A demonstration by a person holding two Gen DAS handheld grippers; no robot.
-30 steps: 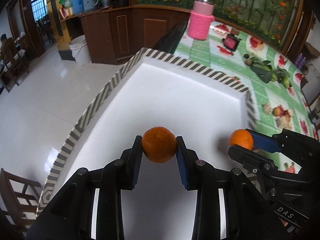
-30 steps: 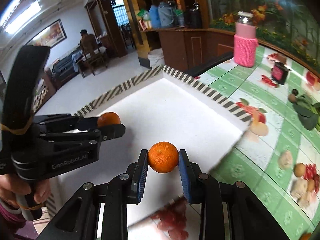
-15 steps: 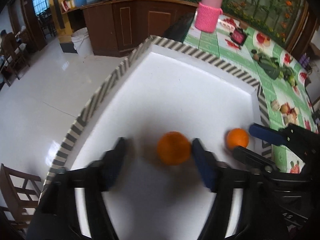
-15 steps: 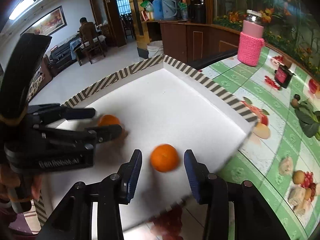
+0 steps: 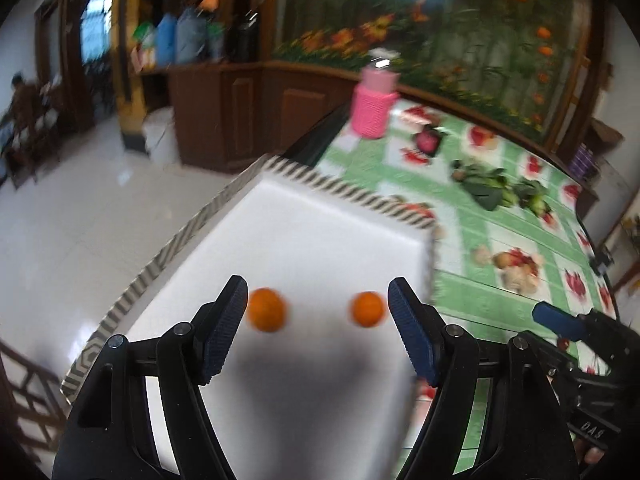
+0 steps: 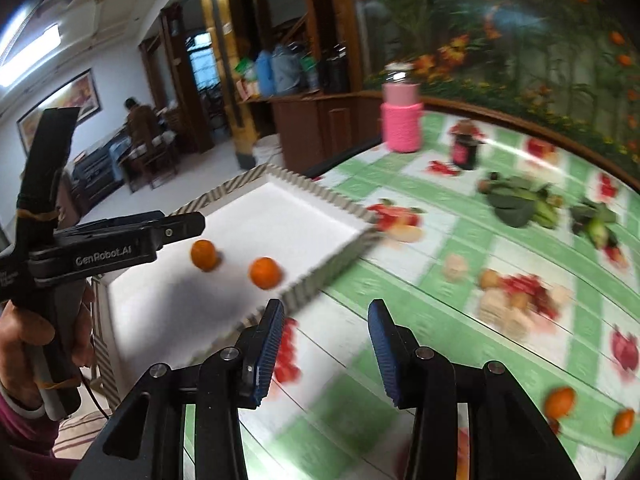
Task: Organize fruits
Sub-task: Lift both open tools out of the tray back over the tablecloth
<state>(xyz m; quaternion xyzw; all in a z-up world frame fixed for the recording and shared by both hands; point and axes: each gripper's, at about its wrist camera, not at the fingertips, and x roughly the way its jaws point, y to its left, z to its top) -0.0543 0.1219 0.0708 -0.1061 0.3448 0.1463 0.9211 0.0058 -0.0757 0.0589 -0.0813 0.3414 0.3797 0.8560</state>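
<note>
Two oranges lie apart on the floor of a white tray with a striped rim (image 5: 340, 189). In the left wrist view the left orange (image 5: 266, 315) and the right orange (image 5: 368, 309) rest just beyond my left gripper (image 5: 316, 285), which is open and holds nothing. My right gripper (image 6: 326, 306) is open and empty over the green tablecloth, outside the tray's near wall (image 6: 320, 277). From there the same oranges (image 6: 204, 255) (image 6: 264, 273) show inside the tray. Two more oranges (image 6: 560, 402) (image 6: 624, 422) lie on the cloth at the lower right.
A pink knitted bottle (image 6: 402, 120) and a dark jar (image 6: 464, 150) stand at the back of the table. Green leafy fruit (image 6: 520, 200) lies on the cloth to the right. A hand (image 6: 24, 344) holds the left gripper's handle. The tray's left side overhangs the floor.
Both grippers let go of their oranges, opened and drew back and up. The oranges now rest in the tray. The right gripper has shifted right, off the tray and over the tablecloth.
</note>
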